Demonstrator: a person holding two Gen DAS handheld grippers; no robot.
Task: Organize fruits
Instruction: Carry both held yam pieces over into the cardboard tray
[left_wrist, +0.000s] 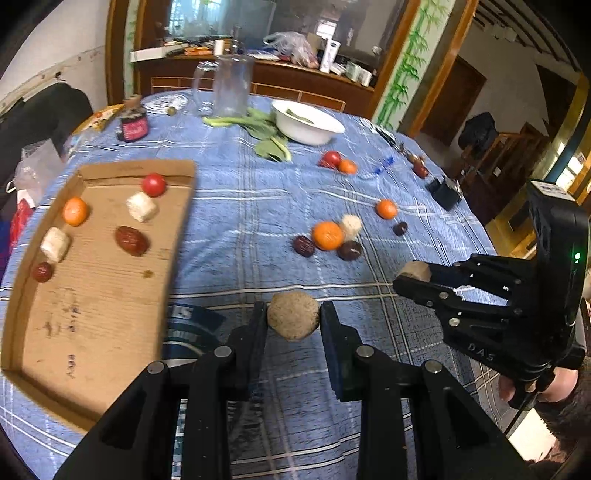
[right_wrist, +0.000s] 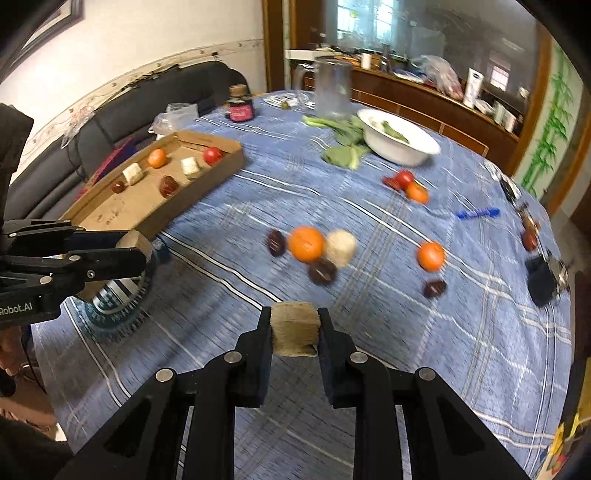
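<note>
Between your left tool's (left_wrist: 293, 317) pads sits a rough, tan, roundish lump (left_wrist: 293, 320), clamped across its middle and clear of the table (left_wrist: 258, 206). Your right tool (right_wrist: 294, 328) pinches a second one, a blunt fibrous chunk (right_wrist: 294, 329), the same way. Both look light, dry and a little crumbly, with a coarse skin that should not slip; hold them across the widest part and squeeze no harder than you must.

Further out, loose on the blue checked cloth, I count three oranges, about four dark dates, one pale chunk (right_wrist: 340, 246) and one tomato (right_wrist: 403, 178), possibly with a second red fruit tucked behind it.

Off to your left, the cardboard tray (left_wrist: 177, 236) already holds six pieces: one tomato, one orange, two pale cubes and two dates. Plenty of bare cardboard remains near its front edge for your two pieces.
</note>
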